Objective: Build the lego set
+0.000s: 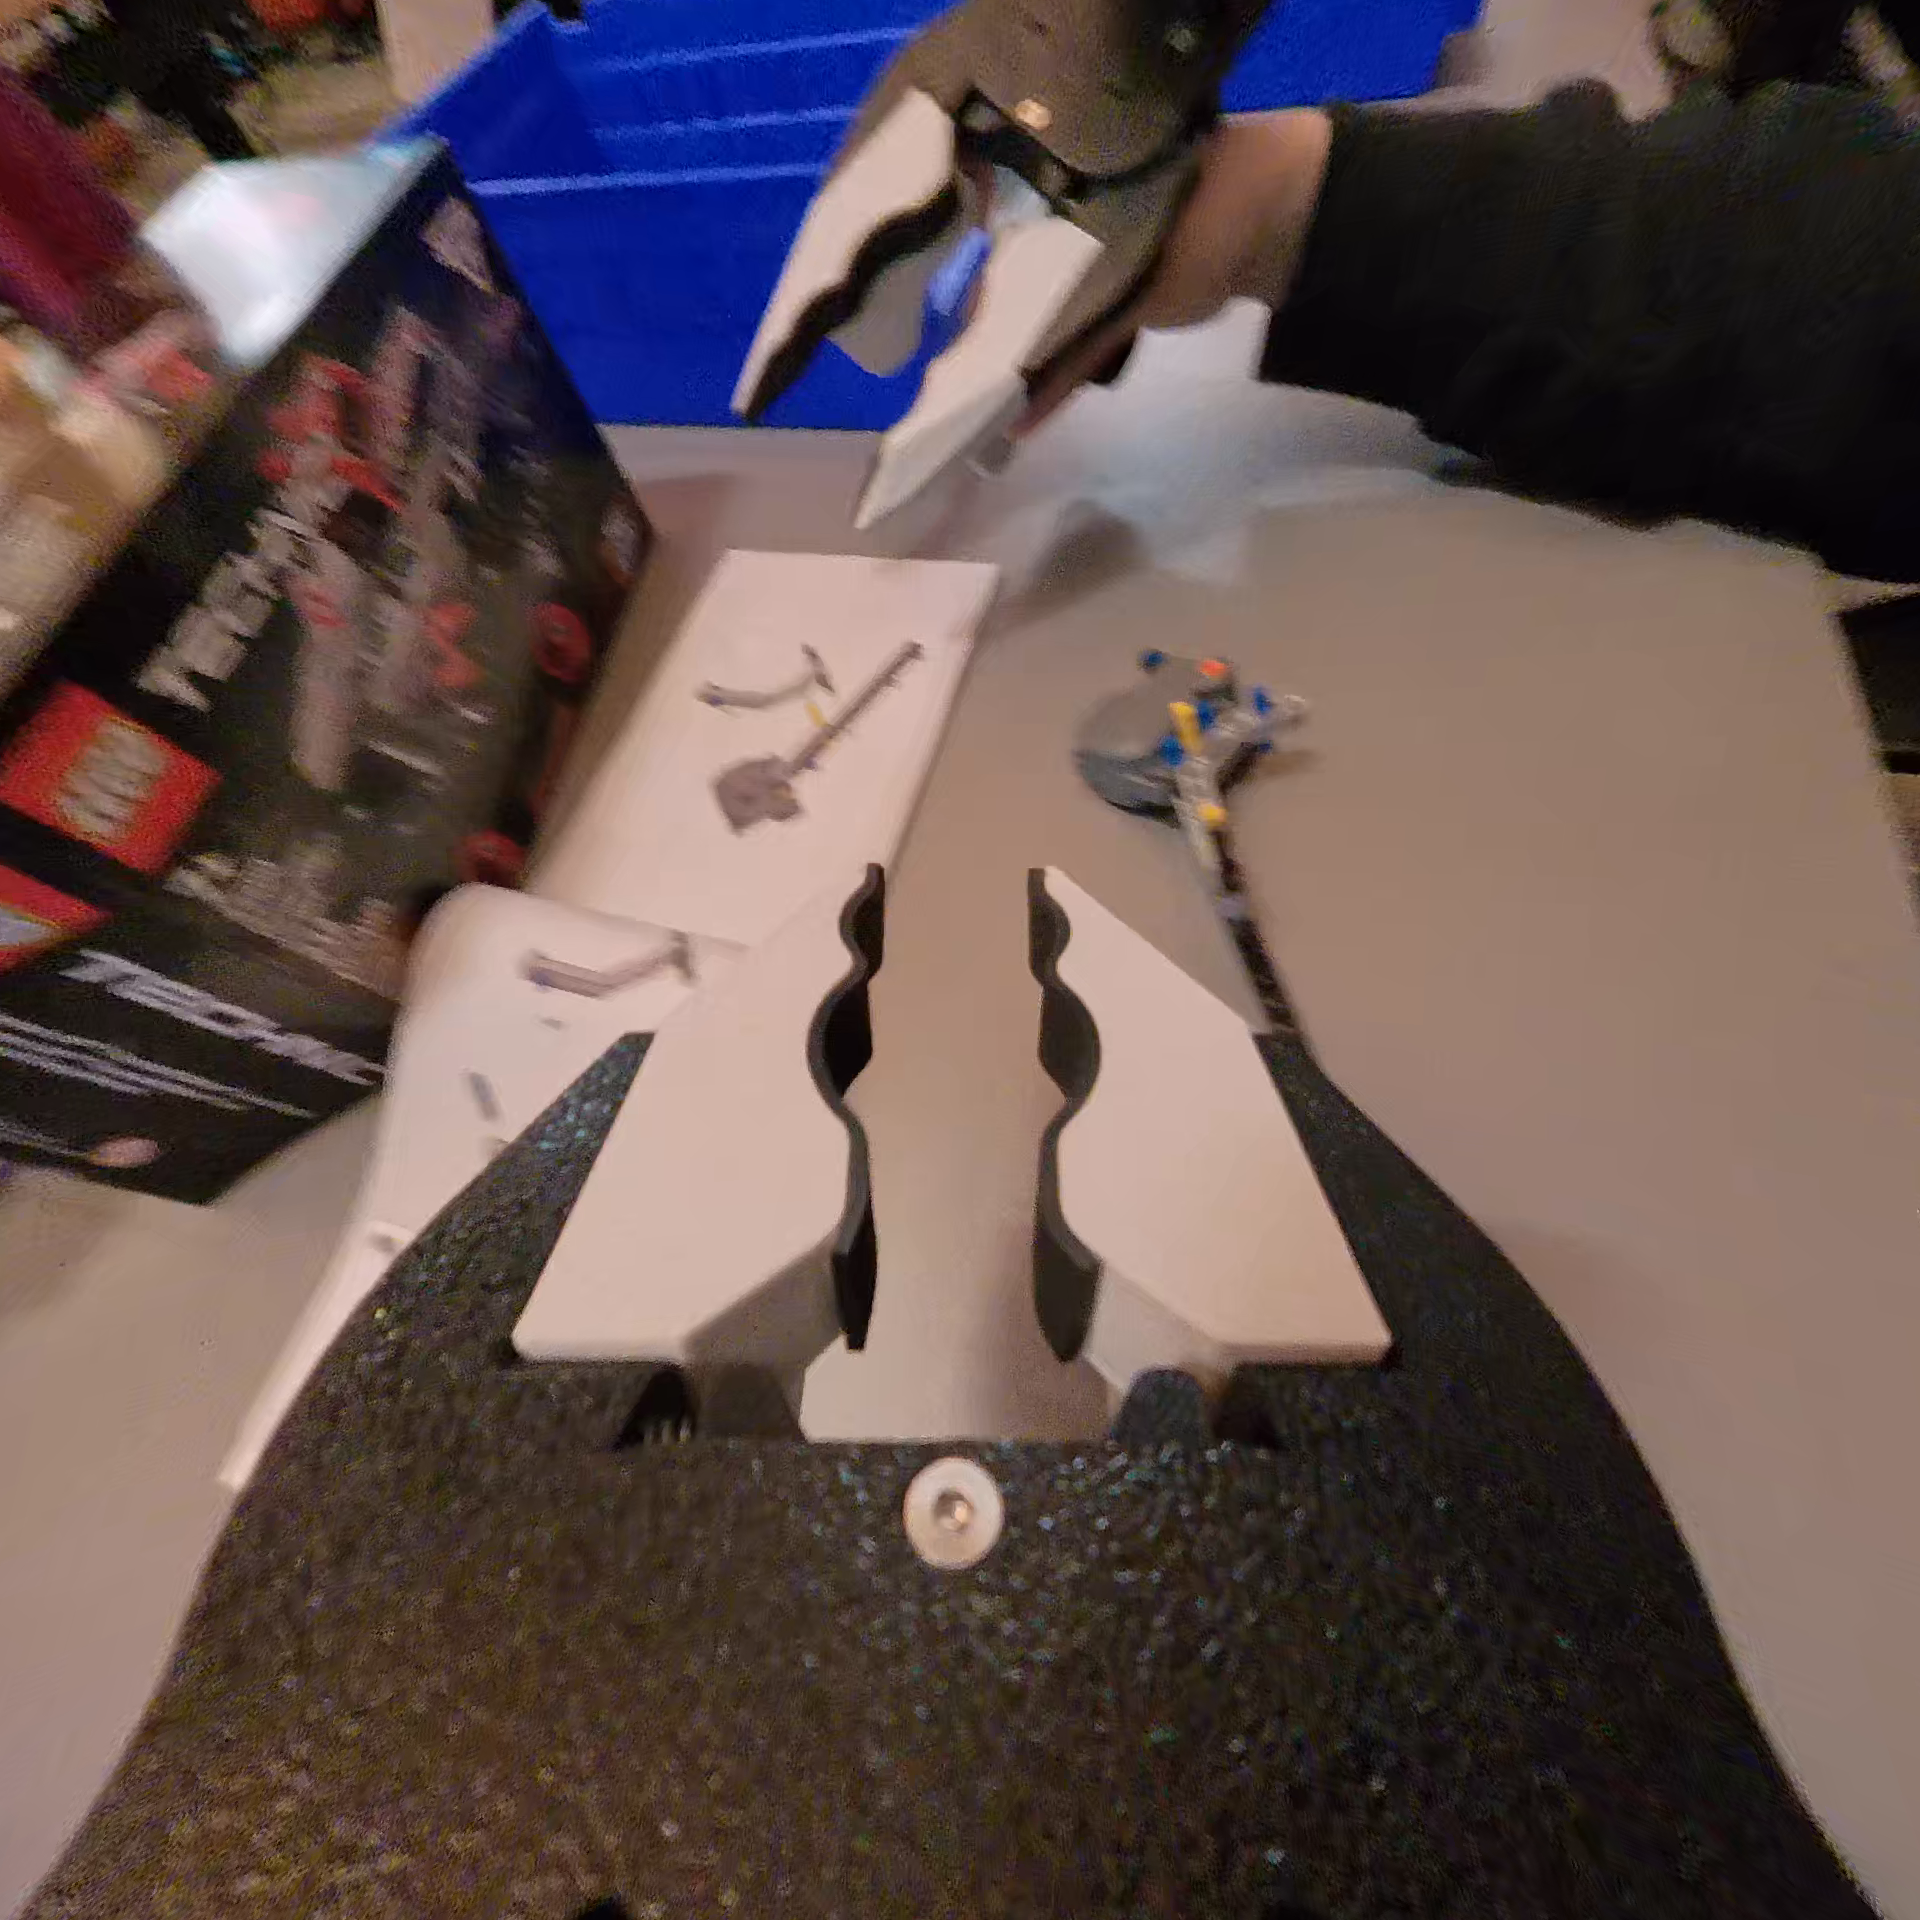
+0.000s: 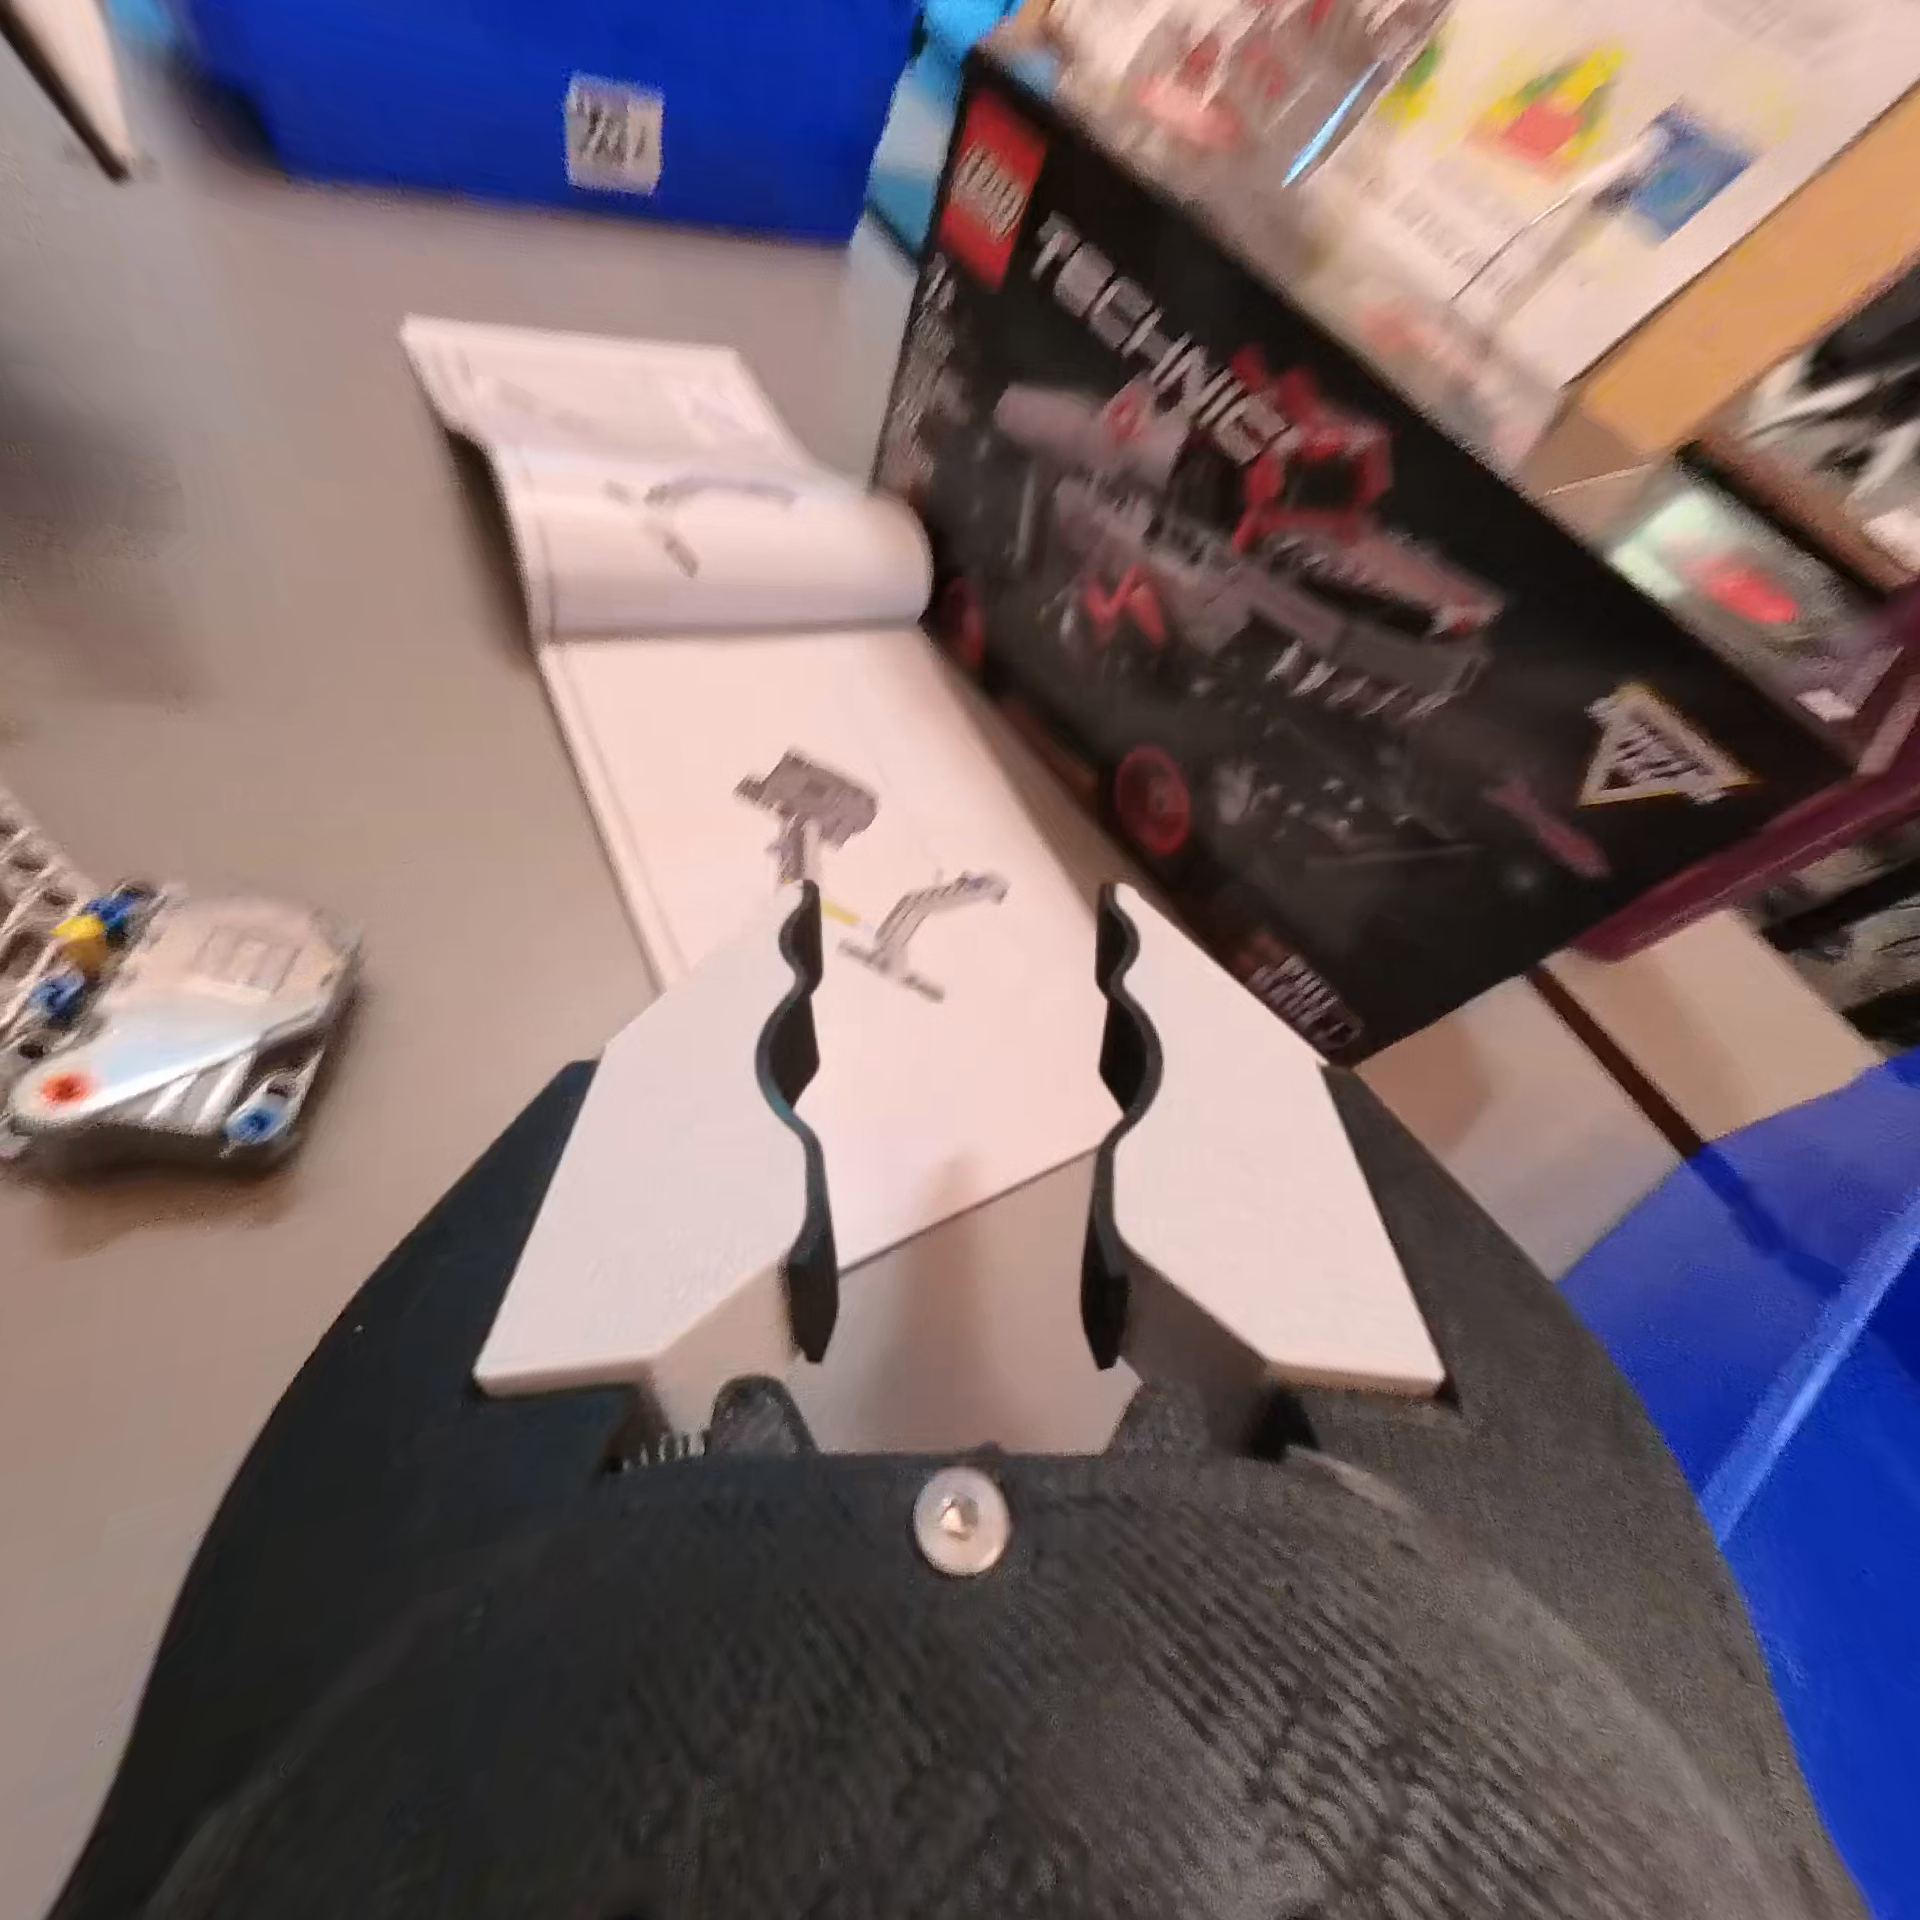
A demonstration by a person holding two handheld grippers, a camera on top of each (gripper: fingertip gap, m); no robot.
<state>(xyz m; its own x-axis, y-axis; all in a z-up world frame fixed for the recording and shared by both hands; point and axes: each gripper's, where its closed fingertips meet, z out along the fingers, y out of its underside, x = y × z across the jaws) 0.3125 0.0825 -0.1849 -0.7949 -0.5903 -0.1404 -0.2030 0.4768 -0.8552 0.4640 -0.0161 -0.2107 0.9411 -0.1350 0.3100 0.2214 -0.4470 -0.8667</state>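
Note:
A partly built grey lego model [image 1: 1164, 748] with blue and yellow pins and a long thin black arm lies on the grey table [image 1: 1507, 935]. It also shows at the left of the right wrist view [image 2: 187, 1039]. An open instruction booklet [image 1: 790, 727] lies flat next to it. My left gripper [image 1: 956, 883] is open and empty, above the table between booklet and model. My right gripper [image 2: 958, 904] is open and empty over the booklet's near page [image 2: 935, 1070]. It also shows in the left wrist view [image 1: 821, 457], raised above the booklet's far end.
The black lego box [image 1: 312, 675] stands along the booklet, also in the right wrist view [image 2: 1299, 623]. A blue bin [image 1: 675, 208] stands behind; another blue bin [image 2: 1766, 1351] is close on the right. Stacked boxes [image 2: 1558, 208] sit beyond the lego box. Some 20 cm of space lies between my two pairs of fingers.

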